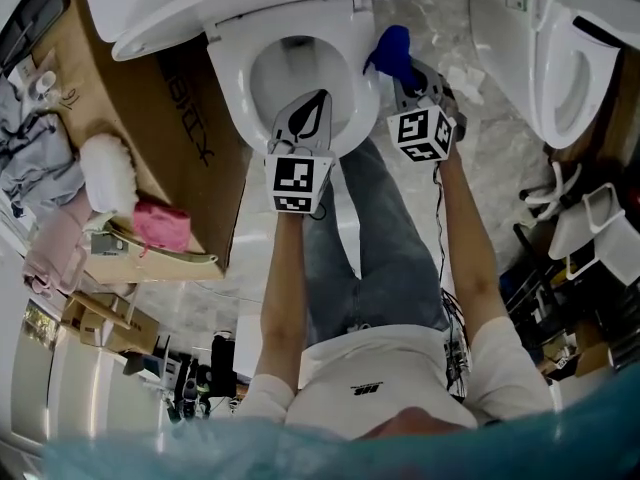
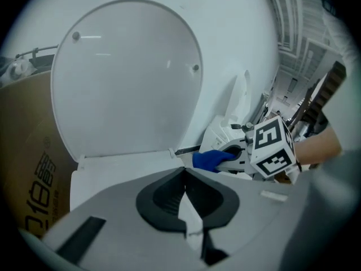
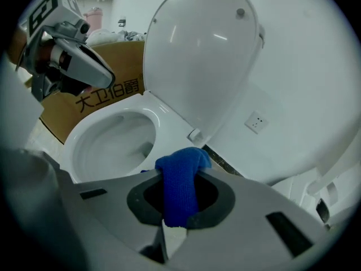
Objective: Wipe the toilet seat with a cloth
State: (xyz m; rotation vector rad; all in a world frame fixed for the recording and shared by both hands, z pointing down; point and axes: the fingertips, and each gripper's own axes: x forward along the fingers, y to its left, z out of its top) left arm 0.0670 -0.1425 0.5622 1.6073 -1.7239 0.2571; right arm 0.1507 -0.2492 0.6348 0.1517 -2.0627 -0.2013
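The left gripper (image 1: 318,103) hangs over the open bowl of the toilet (image 1: 232,73), its jaws pressed together with nothing between them. The right gripper (image 1: 407,76) is just to the right of the bowl's rim, and its jaws are clamped on a blue cloth (image 3: 180,191) that bunches out past their tips. No view shows whether the cloth touches the rim. The lid (image 2: 127,83) stands raised at the far side of the bowl. A cardboard box (image 1: 195,153) stands against the toilet's left side, and a second toilet (image 1: 570,63) stands well apart on the right.
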